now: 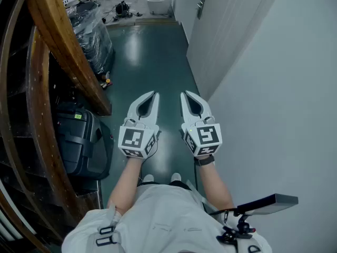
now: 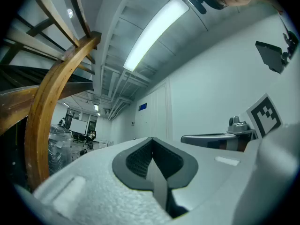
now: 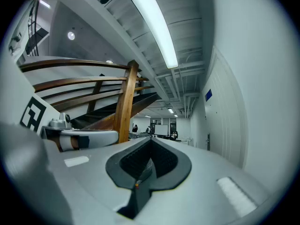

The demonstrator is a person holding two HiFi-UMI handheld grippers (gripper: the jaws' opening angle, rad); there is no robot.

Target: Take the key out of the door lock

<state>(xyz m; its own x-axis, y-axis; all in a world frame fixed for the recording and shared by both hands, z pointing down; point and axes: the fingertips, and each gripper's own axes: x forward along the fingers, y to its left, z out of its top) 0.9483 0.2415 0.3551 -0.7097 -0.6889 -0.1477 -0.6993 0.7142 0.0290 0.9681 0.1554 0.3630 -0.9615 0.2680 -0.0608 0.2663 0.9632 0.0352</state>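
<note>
My left gripper (image 1: 155, 94) and right gripper (image 1: 184, 94) are held side by side at waist height over the green floor, both pointing down the corridor. The jaws of each are shut with nothing between them, as the left gripper view (image 2: 152, 138) and the right gripper view (image 3: 151, 138) both show. A white door with a metal handle (image 1: 200, 6) stands far ahead in the right-hand wall; the same handle (image 3: 208, 141) shows small in the right gripper view. No key can be made out at this distance.
A curved wooden stair railing (image 1: 68, 51) runs along the left. Below it sit a black case (image 1: 79, 141) and plastic-wrapped goods (image 1: 92, 33). The white wall (image 1: 274, 88) lies close on the right. The green floor (image 1: 147, 57) runs ahead between them.
</note>
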